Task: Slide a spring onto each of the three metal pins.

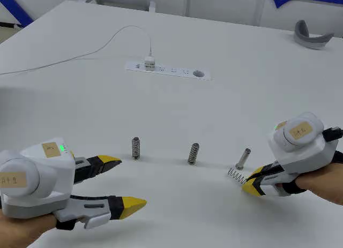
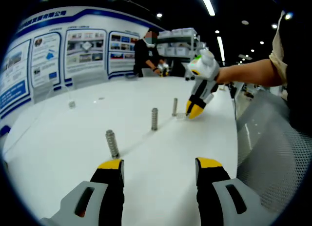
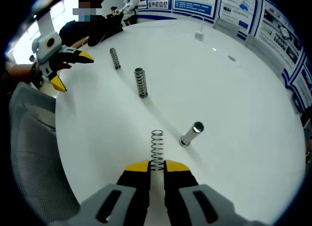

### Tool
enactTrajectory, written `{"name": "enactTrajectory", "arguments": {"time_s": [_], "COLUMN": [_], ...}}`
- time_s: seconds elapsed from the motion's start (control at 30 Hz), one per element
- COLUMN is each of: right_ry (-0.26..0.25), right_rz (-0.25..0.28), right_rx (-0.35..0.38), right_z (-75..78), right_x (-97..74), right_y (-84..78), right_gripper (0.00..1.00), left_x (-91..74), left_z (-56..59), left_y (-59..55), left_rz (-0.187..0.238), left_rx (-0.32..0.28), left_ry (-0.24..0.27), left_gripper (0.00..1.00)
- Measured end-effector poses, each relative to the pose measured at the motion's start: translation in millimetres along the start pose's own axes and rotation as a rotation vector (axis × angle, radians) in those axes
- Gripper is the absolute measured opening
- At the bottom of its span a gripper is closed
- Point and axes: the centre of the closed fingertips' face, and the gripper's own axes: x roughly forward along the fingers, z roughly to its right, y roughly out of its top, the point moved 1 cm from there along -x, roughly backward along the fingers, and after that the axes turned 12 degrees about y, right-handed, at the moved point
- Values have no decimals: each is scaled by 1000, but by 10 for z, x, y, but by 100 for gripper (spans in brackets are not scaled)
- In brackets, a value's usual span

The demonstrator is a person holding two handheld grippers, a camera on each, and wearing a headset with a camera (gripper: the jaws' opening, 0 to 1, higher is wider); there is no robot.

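Note:
Three metal pins stand in a row on the white table. The left pin (image 1: 136,148) and the middle pin (image 1: 193,153) each carry a spring. The right pin (image 1: 244,158) is bare. My right gripper (image 1: 247,184) is shut on one end of a loose spring (image 1: 235,175), which lies low beside the bare pin (image 3: 191,133); the spring (image 3: 156,149) points out from the yellow tips (image 3: 157,166). My left gripper (image 1: 127,182) is open near the front left, holding nothing, short of the left pin (image 2: 112,143).
A white power strip (image 1: 168,69) with a plug and cable lies at the table's middle back. A grey curved object (image 1: 311,38) rests at the far right corner. A person stands beyond the table (image 2: 58,133) in the left gripper view.

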Motion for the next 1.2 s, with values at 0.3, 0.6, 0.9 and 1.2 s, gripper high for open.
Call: {"name": "enactTrajectory", "arguments": {"time_s": [0.3, 0.6, 0.9, 1.2], "right_ry": [46, 99, 154, 201], "right_rz": [0, -5, -37, -57], "right_rx": [-112, -245, -354, -438], "right_z": [-268, -542, -743, -911], "right_x": [-68, -71, -24, 7], "right_y": [190, 460, 611, 699], "right_gripper": [11, 11, 12, 12], "left_x": [121, 202, 272, 326], "left_z": [254, 340, 425, 546], "left_y": [73, 156, 256, 322], "left_rz": [9, 24, 40, 54], "left_rx": [28, 48, 85, 122], "left_ry": [-76, -114, -151, -190], "left_gripper": [58, 56, 51, 44]}}
